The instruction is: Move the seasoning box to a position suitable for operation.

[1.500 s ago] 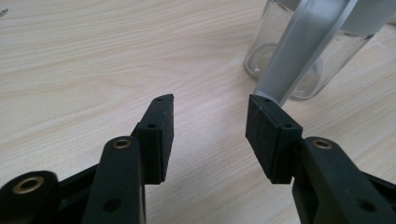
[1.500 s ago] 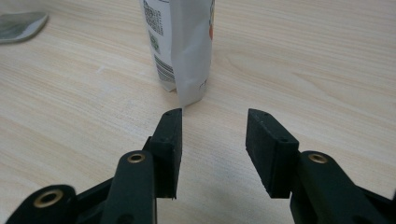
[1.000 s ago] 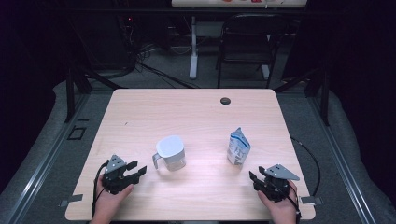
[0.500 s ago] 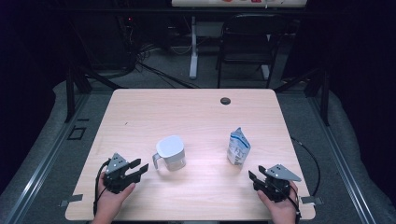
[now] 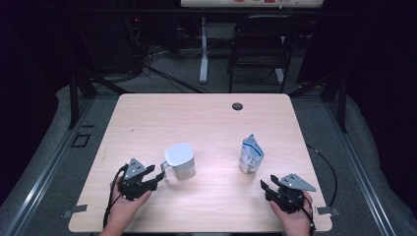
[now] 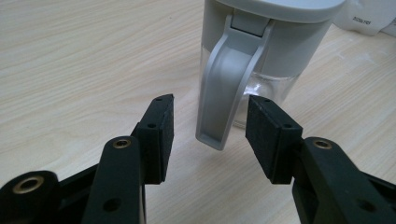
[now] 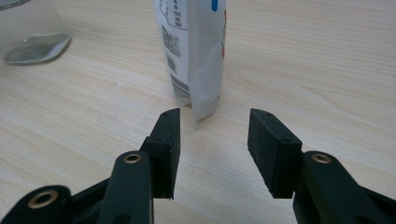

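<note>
Left gripper view: jug handle (image 6: 224, 88) between open jaws

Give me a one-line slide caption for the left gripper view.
Open left tongs line up on the grey handle of a lidded glass jug standing on the wooden table, not yet gripping.
</note>
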`<state>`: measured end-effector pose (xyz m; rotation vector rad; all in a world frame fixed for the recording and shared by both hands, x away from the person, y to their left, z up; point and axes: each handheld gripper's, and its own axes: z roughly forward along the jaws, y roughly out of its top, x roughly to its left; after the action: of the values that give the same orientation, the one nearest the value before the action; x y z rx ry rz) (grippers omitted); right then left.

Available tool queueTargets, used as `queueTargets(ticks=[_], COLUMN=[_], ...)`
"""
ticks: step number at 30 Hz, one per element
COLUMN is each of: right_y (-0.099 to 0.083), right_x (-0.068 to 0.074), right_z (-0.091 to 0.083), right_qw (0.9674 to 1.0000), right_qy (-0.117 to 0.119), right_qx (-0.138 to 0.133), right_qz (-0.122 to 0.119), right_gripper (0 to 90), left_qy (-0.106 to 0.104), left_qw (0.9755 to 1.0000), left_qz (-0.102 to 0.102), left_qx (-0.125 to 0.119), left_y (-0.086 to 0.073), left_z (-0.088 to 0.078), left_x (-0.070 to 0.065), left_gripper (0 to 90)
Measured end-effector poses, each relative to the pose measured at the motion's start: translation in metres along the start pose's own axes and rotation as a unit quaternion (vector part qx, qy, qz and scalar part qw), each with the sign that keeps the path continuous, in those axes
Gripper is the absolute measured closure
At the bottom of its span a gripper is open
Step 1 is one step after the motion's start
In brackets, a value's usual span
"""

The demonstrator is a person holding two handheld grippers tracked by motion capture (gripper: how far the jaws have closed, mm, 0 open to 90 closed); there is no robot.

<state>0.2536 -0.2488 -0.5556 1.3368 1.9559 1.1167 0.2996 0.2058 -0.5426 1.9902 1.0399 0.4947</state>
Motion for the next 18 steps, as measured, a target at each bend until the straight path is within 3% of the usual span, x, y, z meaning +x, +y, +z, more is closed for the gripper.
queueTargets(ticks=[10,18], right_y=[-0.001,-0.002], right_x=[-0.001,-0.002], right_z=[0.000,0.000], right_qw=[1.0000,1.0000], right_qy=[-0.001,-0.001], right_qx=[0.003,0.002], right_qz=[0.002,0.004], right_gripper=[54.3,53.5], left_qy=[0.019,0.032], left_qw=[0.9998,0.9995], left_qz=[0.000,-0.004], left_qx=[0.010,0.002], left_y=[0.003,0.003], left_z=[0.014,0.019], left_x=[-0.005,-0.006], left_gripper=[54.1,63.3])
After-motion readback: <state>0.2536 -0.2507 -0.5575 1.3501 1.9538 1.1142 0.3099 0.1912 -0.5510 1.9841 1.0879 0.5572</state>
